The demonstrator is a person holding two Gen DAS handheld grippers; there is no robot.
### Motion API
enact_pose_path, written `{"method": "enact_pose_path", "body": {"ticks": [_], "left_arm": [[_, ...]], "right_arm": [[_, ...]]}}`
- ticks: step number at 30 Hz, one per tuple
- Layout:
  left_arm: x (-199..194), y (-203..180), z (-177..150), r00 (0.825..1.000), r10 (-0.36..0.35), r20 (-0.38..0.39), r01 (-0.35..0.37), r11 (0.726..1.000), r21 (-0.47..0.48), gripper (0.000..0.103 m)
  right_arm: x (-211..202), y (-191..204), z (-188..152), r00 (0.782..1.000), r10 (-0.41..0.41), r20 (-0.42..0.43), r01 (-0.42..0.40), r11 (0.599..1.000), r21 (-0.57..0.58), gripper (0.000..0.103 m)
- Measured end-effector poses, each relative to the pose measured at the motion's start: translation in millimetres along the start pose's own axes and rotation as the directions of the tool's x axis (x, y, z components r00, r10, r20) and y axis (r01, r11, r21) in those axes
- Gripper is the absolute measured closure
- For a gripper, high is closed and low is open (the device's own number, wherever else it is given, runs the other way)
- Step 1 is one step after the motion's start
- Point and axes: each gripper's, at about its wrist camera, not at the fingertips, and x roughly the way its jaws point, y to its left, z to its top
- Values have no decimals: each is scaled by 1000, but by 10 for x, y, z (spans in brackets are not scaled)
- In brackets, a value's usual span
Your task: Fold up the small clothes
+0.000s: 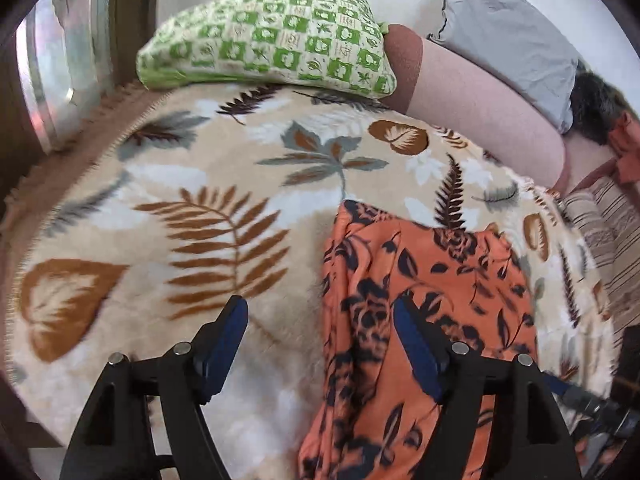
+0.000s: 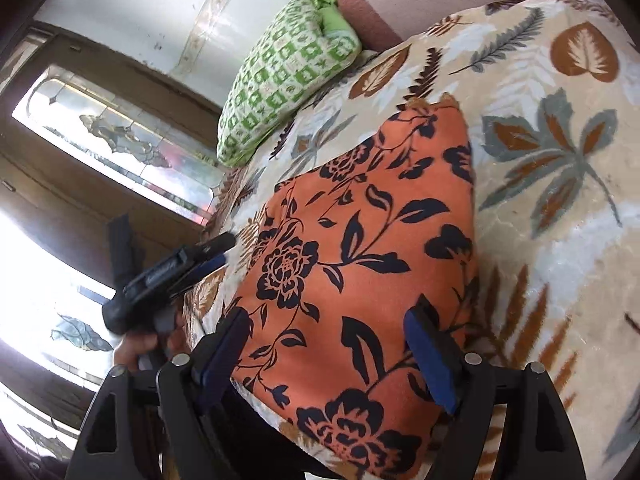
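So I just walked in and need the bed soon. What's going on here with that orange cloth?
A person is folding a small orange floral garment on a leaf-patterned blanket spread over the bed, using a handheld gripper in each hand. Right now neither grips the cloth: the left gripper and the right gripper both hang above it with jaws open. The garment lies flat as a rough rectangle, apparently already folded over. A green checked pillow sits at the far end.

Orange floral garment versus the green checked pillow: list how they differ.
The orange floral garment lies flat mid-blanket, near the tongs; the green checked pillow sits plump at the far end. The garment has black flowers; the pillow has green-and-cream squares. Both rest on the leaf-print blanket.
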Motion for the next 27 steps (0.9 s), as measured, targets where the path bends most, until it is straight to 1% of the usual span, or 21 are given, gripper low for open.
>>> {"method": "enact_pose_path", "body": {"ticks": [4, 8, 11, 15, 17, 19, 20, 21, 22, 23, 25, 26, 27], "left_arm": [[-134, -45, -120, 999, 41, 8, -41, 999, 32, 27], [-207, -103, -193, 999, 33, 11, -34, 999, 36, 27], [-280, -109, -248, 999, 37, 12, -37, 999, 36, 27], [-302, -102, -296, 999, 49, 10, -50, 998, 35, 27], [-294, -103, -315, 998, 61, 2, -61, 998, 35, 27], [-281, -97, -327, 998, 61, -2, -61, 998, 34, 27], [-267, -95, -332, 998, 63, -7, -63, 997, 33, 27], [-250, -93, -336, 998, 67, -12, -67, 997, 34, 27], [-238, -91, -341, 997, 70, -17, -70, 997, 37, 27], [-233, -89, -349, 997, 73, -22, -72, 996, 44, 27], [-245, -89, -357, 997, 71, -11, -71, 996, 46, 27], [-235, -96, -351, 997, 70, -12, -70, 997, 41, 27], [-215, -110, -343, 998, 62, -16, -62, 997, 39, 27]], "right_arm": [[-142, 0, -65, 999, -38, 19, 38, 999, 11, 20], [-259, 65, -109, 998, -59, 33, 59, 998, 2, 20], [-289, 188, -81, 998, -40, 48, 41, 999, -23, 19], [-208, 333, -2, 998, -10, 60, 14, 998, -65, 19], [-87, 318, 57, 999, -2, 53, 5, 998, -64, 18], [40, 243, 102, 999, -14, 47, 16, 999, -51, 18], [150, 158, 117, 1000, -18, 26, 19, 999, -32, 16], [282, 49, 118, 999, -34, -19, 34, 999, 1, 15], [349, -41, 112, 999, -37, -33, 38, 999, 30, 14], [317, -37, 116, 1000, -26, -16, 26, 999, 34, 14], [230, 57, 172, 1000, -5, -25, 5, 1000, 27, 14], [188, 95, 200, 1000, -4, -14, 4, 1000, 21, 14], [119, 153, 255, 1000, 4, 14, -5, 1000, 5, 14]]}}
